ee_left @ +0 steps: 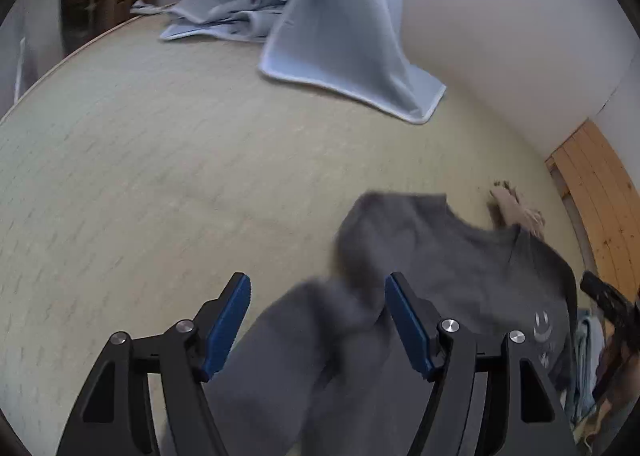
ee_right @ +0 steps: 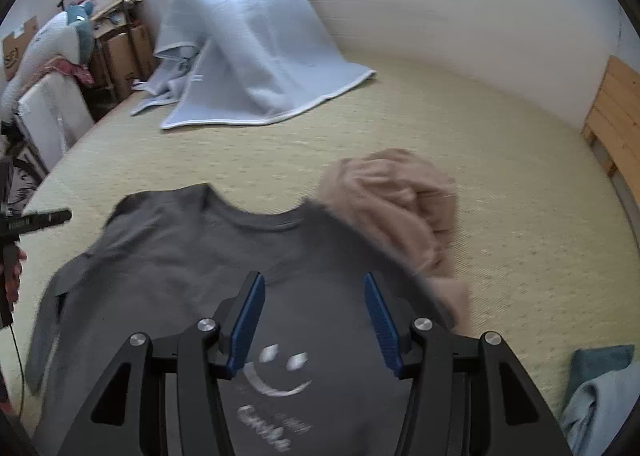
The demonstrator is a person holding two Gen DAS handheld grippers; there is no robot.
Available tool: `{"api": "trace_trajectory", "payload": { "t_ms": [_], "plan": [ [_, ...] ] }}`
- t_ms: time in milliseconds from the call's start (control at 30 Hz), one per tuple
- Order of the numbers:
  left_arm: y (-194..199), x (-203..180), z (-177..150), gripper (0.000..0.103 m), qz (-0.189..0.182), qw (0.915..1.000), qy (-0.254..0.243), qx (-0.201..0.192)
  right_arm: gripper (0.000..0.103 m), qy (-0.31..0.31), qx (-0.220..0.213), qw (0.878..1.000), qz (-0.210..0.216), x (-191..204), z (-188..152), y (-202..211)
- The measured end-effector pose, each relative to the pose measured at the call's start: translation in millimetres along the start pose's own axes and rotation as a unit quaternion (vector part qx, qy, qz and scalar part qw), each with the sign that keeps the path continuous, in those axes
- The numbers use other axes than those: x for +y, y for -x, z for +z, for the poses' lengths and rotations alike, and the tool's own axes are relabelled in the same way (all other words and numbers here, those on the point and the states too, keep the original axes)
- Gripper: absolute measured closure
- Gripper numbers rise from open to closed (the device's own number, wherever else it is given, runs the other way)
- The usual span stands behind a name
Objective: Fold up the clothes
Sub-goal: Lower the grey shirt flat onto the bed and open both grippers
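Note:
A dark grey T-shirt (ee_right: pixel 192 268) with a white smiley print (ee_right: pixel 280 372) lies face up on a pale yellow-green mat (ee_right: pixel 500 176), collar away from me. In the left wrist view the shirt (ee_left: pixel 448 260) is bunched, one sleeve running under the jaws. My left gripper (ee_left: pixel 318 288) is open above that sleeve. My right gripper (ee_right: pixel 314 288) is open above the shirt's chest, just beyond the print. A tan garment (ee_right: pixel 396 200) lies crumpled at the shirt's right shoulder, partly over it; it also shows in the left wrist view (ee_left: pixel 516 208).
A light blue blanket (ee_right: pixel 256 52) is heaped against the wall at the mat's far side. Cardboard boxes (ee_right: pixel 128 52) and a wooden headboard (ee_right: pixel 616 112) flank the mat. Blue and teal cloths (ee_right: pixel 600 388) lie at the near right. The left gripper (ee_right: pixel 12 240) shows at the left edge.

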State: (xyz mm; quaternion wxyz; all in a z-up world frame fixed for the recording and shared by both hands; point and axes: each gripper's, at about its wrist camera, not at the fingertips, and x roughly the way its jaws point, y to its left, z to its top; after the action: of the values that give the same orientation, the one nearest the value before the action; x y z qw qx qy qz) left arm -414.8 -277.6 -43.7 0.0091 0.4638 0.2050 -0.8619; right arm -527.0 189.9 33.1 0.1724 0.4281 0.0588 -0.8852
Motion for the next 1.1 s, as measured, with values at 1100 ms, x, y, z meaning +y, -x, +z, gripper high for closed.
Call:
{"api": "trace_trajectory", "payload": {
  "t_ms": [1100],
  "plan": [
    [115.2,1.6,-291.2,0.041,0.149,0.9642,-0.218,0.021,0.040,-0.019,-0.118,0.984,0.129,131.1,-253.3,192.9]
  ]
}}
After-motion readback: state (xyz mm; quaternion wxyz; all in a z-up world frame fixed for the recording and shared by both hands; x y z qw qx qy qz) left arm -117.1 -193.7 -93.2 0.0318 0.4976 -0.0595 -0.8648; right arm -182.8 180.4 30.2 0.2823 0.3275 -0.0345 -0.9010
